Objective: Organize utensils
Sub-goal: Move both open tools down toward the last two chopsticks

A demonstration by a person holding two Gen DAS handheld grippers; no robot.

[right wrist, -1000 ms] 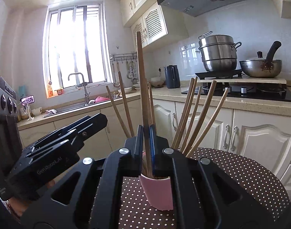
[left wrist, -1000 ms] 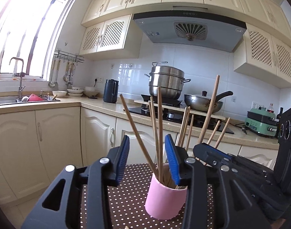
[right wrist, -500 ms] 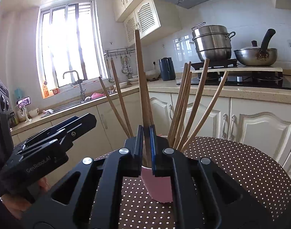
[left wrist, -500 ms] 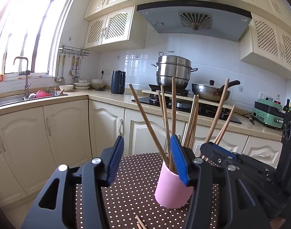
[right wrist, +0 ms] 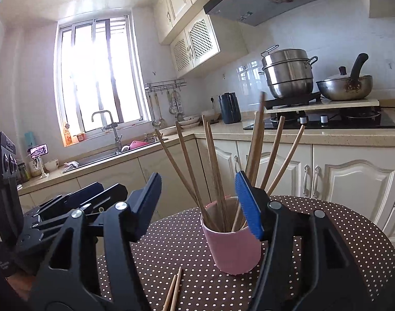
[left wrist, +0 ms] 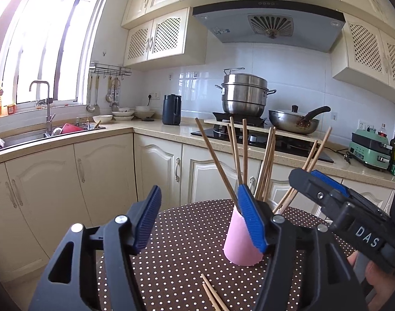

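Note:
A pink cup stands on a round table with a brown polka-dot cloth. Several wooden chopsticks lean out of it. Two more chopsticks lie flat on the cloth in front of the cup. My left gripper is drawn back from the cup, its jaws opening with nothing between them. My right gripper is also opening, with the cup and its chopsticks seen beyond the gap, untouched. Each gripper shows at the edge of the other's view.
Cream base cabinets and a stone counter run behind the table. A sink with a tap sits under the window. A steel steamer pot, a wok and a dark kettle stand on the counter.
My right gripper let go of the upright chopstick, which now rests in the cup, and both grippers opened wider. Both have pulled back from the cup, so two chopsticks lying on the cloth came into view.

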